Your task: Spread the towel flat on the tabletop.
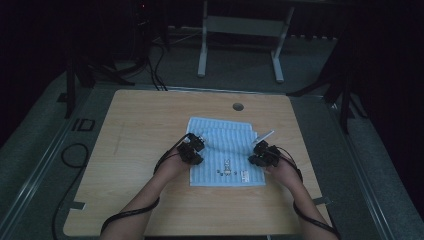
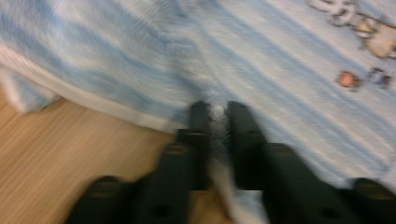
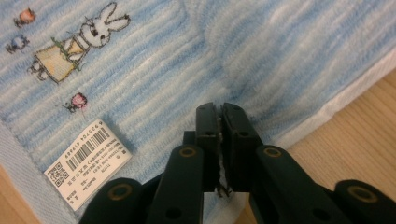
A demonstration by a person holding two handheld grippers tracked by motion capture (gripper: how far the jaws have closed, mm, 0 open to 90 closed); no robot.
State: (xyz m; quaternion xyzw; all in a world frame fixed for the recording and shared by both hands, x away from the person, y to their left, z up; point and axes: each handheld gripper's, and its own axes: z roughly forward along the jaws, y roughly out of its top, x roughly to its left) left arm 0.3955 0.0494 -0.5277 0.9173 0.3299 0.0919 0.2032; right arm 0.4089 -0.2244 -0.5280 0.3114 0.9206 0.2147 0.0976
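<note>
I see blue striped towel [image 1: 227, 150] flat on wooden surface [image 1: 140, 120], mid-front. My left gripper [image 2: 218, 116] has jaws clenched on towel's edge fold. My right gripper [image 3: 219, 119] has jaws clamped on opposite edge. Rabbit print [image 3: 74, 44] and barcode label [image 3: 88, 161] lie near right jaws.

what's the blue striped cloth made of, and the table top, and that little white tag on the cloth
Towel: looks like soft terry cotton, matte, with a ribbed pile and a flat woven border; both grippers pinch it and it bunches. Table top: pale wood-grain, probably laminate, smooth with a low sheen. Tag: printed paper or card sticker, flat white with barcode and QR code.
</note>
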